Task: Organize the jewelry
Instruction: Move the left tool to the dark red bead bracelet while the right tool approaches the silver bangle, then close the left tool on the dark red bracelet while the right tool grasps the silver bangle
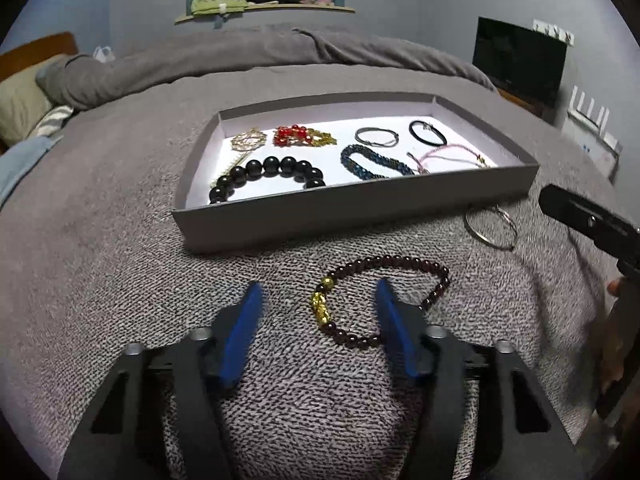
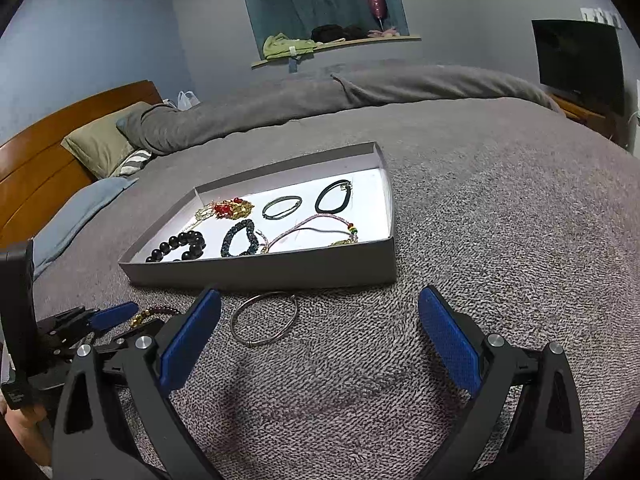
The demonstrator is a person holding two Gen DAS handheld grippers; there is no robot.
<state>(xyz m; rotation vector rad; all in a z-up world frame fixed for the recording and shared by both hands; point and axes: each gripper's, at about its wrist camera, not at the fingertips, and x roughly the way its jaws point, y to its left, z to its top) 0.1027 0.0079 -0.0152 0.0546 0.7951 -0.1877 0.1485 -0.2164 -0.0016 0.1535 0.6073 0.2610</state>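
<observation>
A dark red bead bracelet with gold charms (image 1: 384, 300) lies on the grey blanket in front of a grey tray (image 1: 360, 208). My left gripper (image 1: 318, 296) is open, its blue fingers either side of the bracelet's gold end. A thin silver bangle (image 1: 491, 227) lies on the blanket to the right; it also shows in the right wrist view (image 2: 265, 318). My right gripper (image 2: 320, 308) is open and empty, just short of the bangle. The tray (image 2: 260, 272) holds several bracelets, among them a black bead one (image 1: 266, 174) and a blue one (image 1: 374, 162).
The bed has a rumpled grey duvet (image 1: 248, 56) behind the tray, pillows (image 2: 100, 144) and a wooden headboard (image 2: 48, 160) at the left. A black screen (image 2: 580, 60) stands at the right. The left gripper shows at the left edge of the right wrist view (image 2: 100, 320).
</observation>
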